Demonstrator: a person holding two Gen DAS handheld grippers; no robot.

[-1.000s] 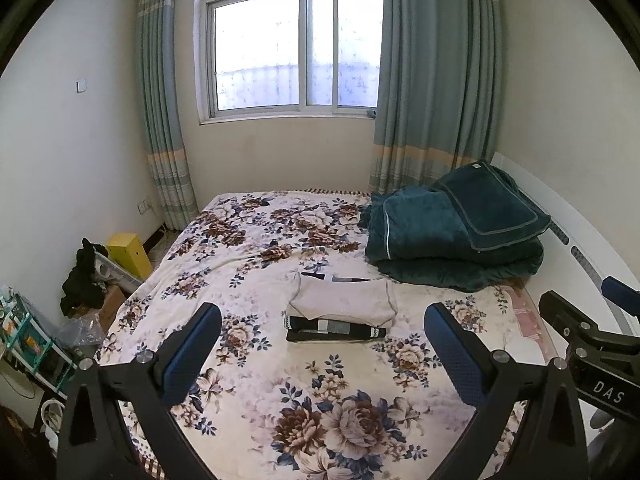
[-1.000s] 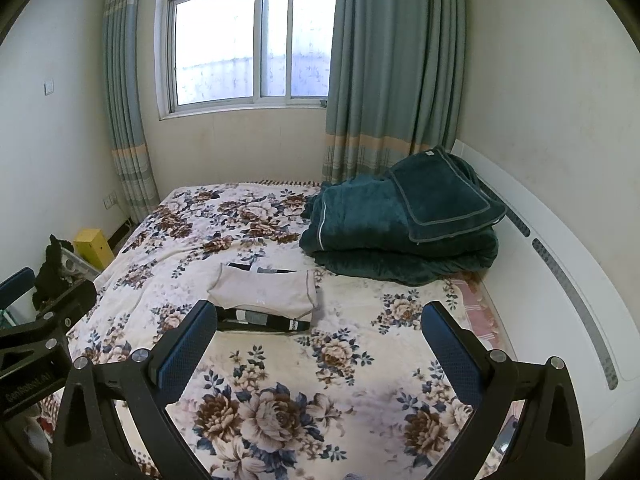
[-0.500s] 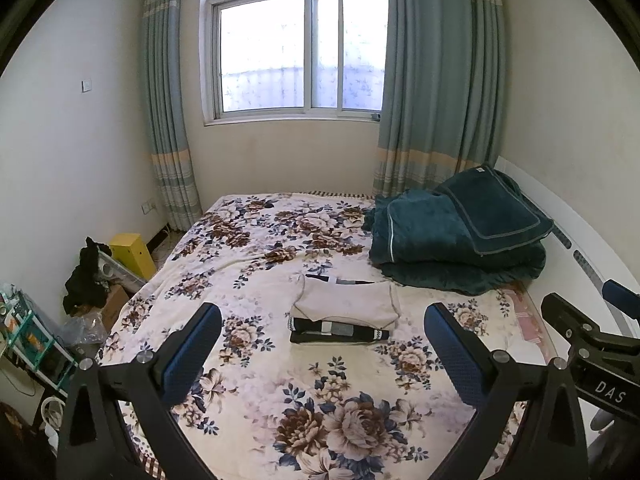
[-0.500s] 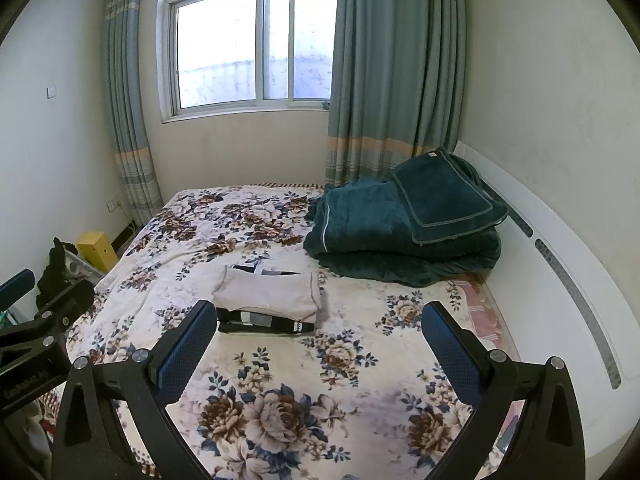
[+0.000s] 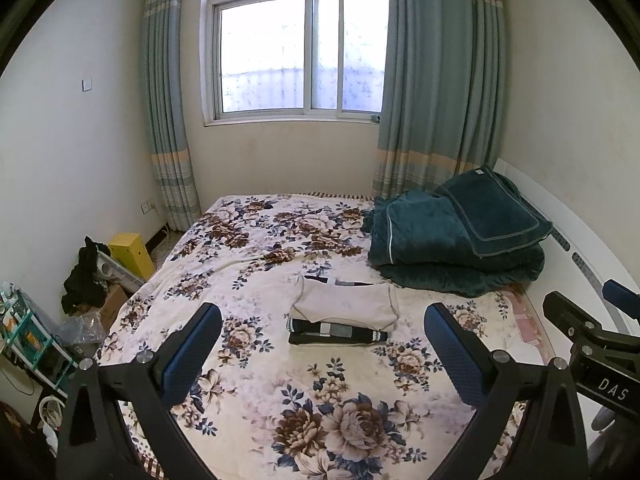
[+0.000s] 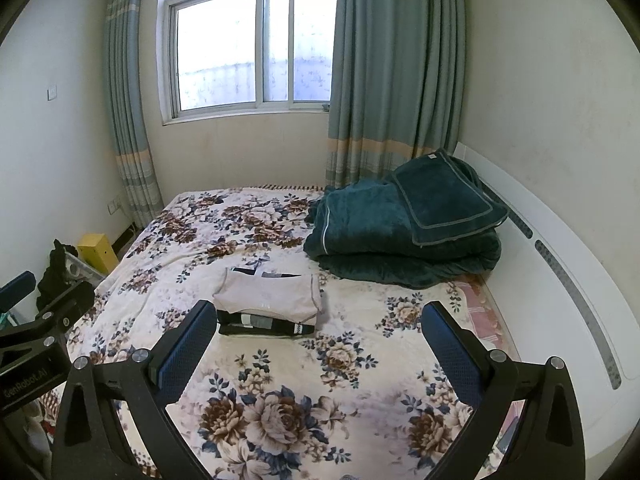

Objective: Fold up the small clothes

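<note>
A folded beige garment [image 5: 347, 305] lies on top of a folded dark striped garment [image 5: 336, 333] in the middle of the floral bed [image 5: 248, 264]. The stack also shows in the right wrist view, beige [image 6: 269, 297] over dark [image 6: 266, 325]. My left gripper [image 5: 322, 346] is open and empty, held above the bed's near end, well short of the stack. My right gripper [image 6: 316, 346] is open and empty, level with it to the right. Each gripper shows at the edge of the other's view.
A folded dark teal quilt [image 5: 456, 244] lies at the bed's far right by the white headboard [image 6: 560, 264]. A yellow box [image 5: 131, 254], black clothing [image 5: 86, 276] and a green rack [image 5: 24, 332] stand on the floor at left. Window and curtains are behind.
Both grippers have drawn back and tilted up a little; the stack sits slightly farther and the window shows lower. Both stay open. The clothes have not moved.
</note>
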